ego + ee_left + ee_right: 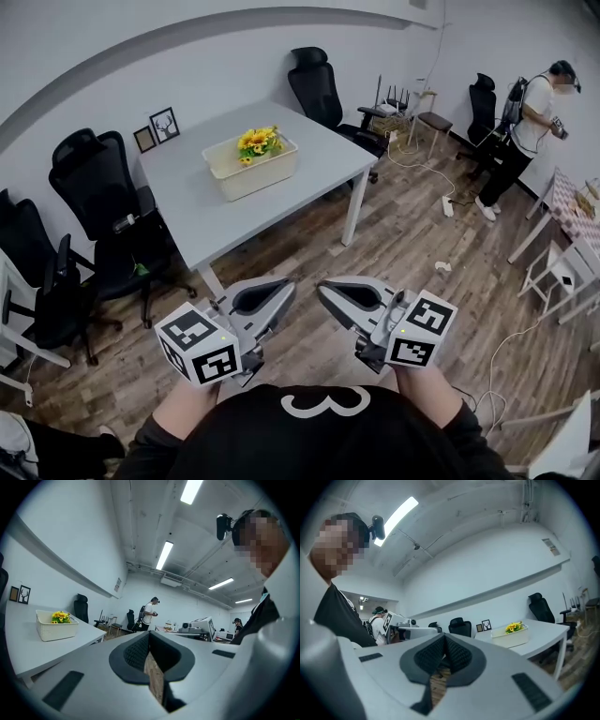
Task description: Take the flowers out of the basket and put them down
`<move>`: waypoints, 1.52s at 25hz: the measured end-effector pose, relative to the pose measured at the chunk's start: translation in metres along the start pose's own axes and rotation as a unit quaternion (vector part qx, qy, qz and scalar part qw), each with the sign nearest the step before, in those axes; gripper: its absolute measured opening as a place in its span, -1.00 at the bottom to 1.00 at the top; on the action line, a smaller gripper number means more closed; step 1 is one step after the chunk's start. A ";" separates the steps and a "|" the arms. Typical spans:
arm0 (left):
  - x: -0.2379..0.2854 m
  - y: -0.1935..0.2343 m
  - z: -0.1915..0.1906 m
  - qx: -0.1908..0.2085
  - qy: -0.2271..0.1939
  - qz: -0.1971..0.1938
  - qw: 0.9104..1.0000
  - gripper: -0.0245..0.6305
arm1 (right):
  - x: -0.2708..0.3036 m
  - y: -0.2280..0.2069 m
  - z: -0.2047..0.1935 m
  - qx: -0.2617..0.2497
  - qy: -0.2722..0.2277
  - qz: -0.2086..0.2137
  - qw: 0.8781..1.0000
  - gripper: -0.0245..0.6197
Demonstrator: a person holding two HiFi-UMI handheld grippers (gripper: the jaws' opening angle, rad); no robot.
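Yellow flowers (258,141) stand in a white basket (253,173) on the grey table (309,155), well ahead of me. Both grippers hang low near my body, over the wooden floor and short of the table's near edge. My left gripper (284,289) is shut with nothing in it, and so is my right gripper (326,289). Their tips point toward each other. In the left gripper view the basket (56,631) and flowers (61,617) sit far off at the left, beyond the shut left gripper (149,634). The right gripper view shows the right gripper (444,638), with the basket (510,638) and flowers (514,627) at the right.
Black office chairs (98,202) stand left of the table and another (319,84) behind it. Two small picture frames (157,129) lean at the table's back edge. A person (525,131) stands at the far right near a white table (572,211). Cables (441,173) lie on the floor.
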State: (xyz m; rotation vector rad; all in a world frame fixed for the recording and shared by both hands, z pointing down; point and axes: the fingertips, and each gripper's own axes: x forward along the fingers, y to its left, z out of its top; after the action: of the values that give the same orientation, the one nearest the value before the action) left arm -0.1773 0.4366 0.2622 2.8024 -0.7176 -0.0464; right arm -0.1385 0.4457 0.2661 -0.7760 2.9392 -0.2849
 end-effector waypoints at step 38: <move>0.127 0.296 0.021 -0.091 0.022 -0.014 0.995 -0.89 | 0.174 -0.264 -0.006 0.097 0.056 -0.040 0.993 -0.90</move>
State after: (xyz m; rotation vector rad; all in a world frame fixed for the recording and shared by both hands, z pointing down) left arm -0.2064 0.1206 0.3188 2.6309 -0.6308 -0.0527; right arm -0.1633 0.1351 0.3192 -0.8781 2.9266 -0.6280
